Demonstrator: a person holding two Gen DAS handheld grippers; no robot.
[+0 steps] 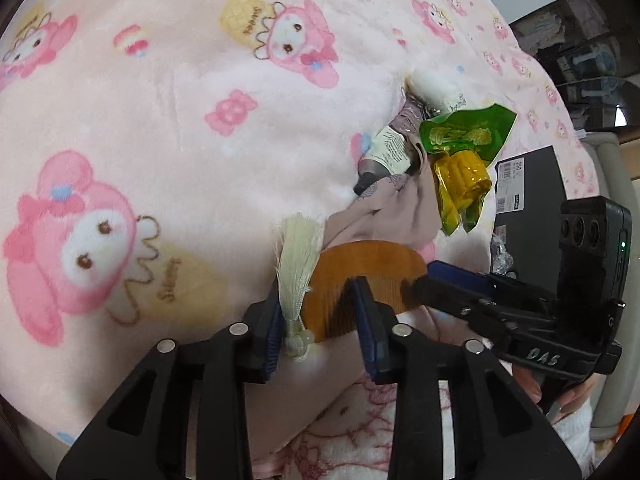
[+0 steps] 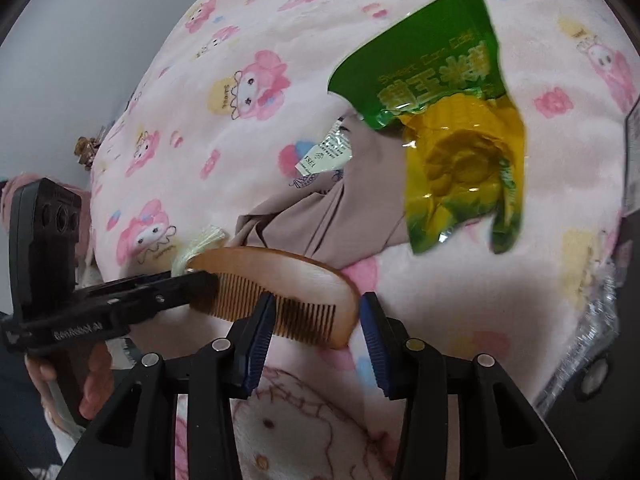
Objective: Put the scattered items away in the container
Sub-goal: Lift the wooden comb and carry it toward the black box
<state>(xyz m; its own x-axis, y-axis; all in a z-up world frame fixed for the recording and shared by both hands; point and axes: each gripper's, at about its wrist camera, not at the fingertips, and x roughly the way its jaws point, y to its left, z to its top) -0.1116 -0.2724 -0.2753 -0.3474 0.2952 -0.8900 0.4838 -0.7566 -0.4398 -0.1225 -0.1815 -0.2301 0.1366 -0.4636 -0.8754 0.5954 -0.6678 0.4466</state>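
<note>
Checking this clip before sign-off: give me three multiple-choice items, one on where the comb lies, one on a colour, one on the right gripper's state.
1. The wooden comb lies:
A. on the pink blanket
B. inside a box
C. on bare floor

2. The snack packet is mainly:
A. red and white
B. green and yellow
C. blue

3. The right gripper is:
A. shut on the packet
B. open, its pads either side of the comb's end
C. shut with nothing between

Answers: 1 A, cartoon-print fleece lies under the comb. 2 B, green top, yellow contents. 3 B, gaps show beside both pads.

Both tongs (image 2: 316,332) flank a wooden comb (image 2: 280,284) on pink blanket (image 2: 248,152).
</note>
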